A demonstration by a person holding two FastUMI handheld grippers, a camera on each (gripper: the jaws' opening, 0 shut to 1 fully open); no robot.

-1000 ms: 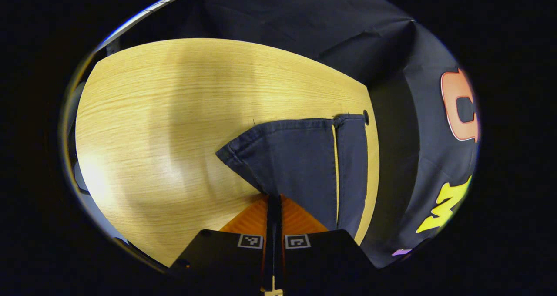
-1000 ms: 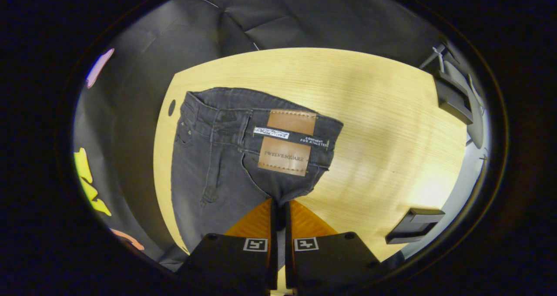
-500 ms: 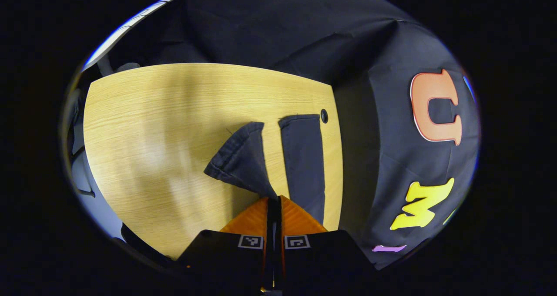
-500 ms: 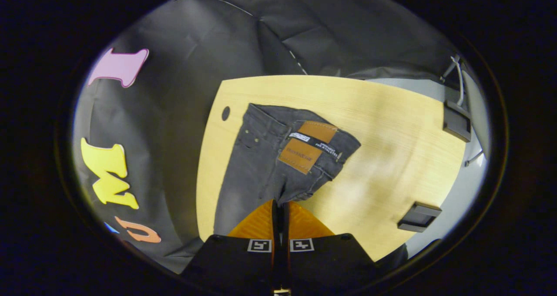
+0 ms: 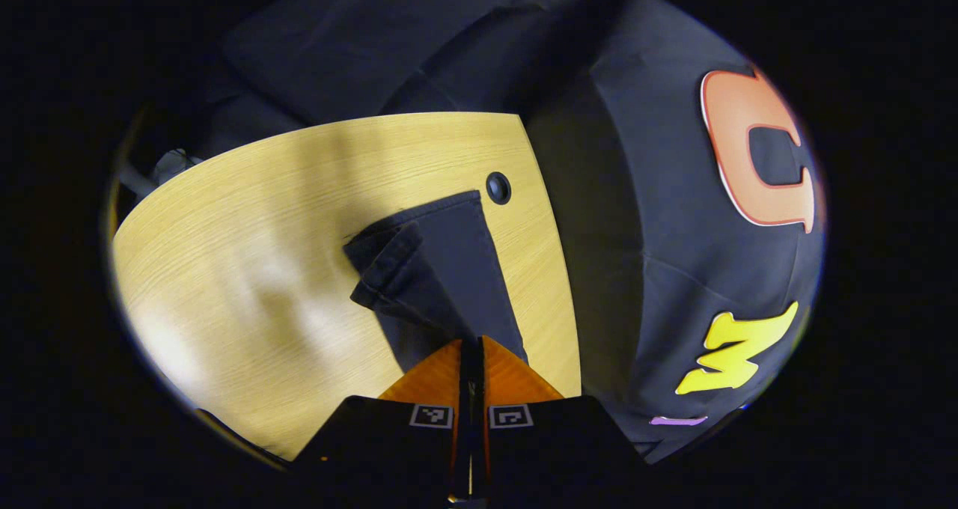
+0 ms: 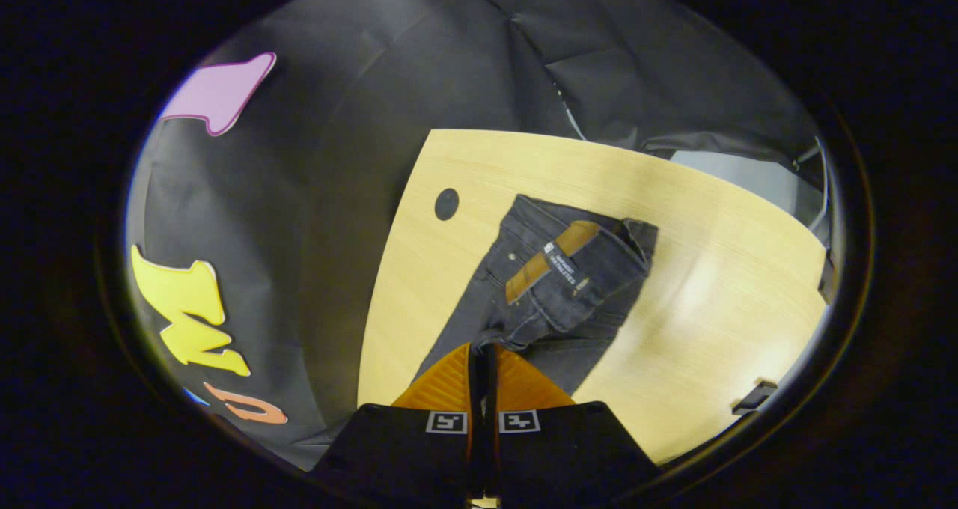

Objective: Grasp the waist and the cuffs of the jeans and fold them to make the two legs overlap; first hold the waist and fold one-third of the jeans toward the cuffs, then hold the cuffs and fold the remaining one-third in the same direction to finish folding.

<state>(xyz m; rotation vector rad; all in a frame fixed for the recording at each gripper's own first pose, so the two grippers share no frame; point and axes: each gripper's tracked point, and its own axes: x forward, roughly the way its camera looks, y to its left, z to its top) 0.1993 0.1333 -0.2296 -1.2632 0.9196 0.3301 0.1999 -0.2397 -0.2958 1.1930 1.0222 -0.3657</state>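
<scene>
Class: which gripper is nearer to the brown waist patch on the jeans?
Right. The right gripper grips the jeans' waist, with the brown waist patch just beyond it. The left gripper grips the cuff end.

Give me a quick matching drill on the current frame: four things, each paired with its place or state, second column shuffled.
Column 1:
1. left gripper
2. right gripper
3. leather waist patch
4. round table hole

Column 2:
A. beside the far end of the cuff
B. shut on the cuff end of the jeans
C. tan, on the lifted waistband, turned edge-on
D. shut on the waist end of the jeans

Pairs: 1-B, 2-D, 3-C, 4-A
</scene>
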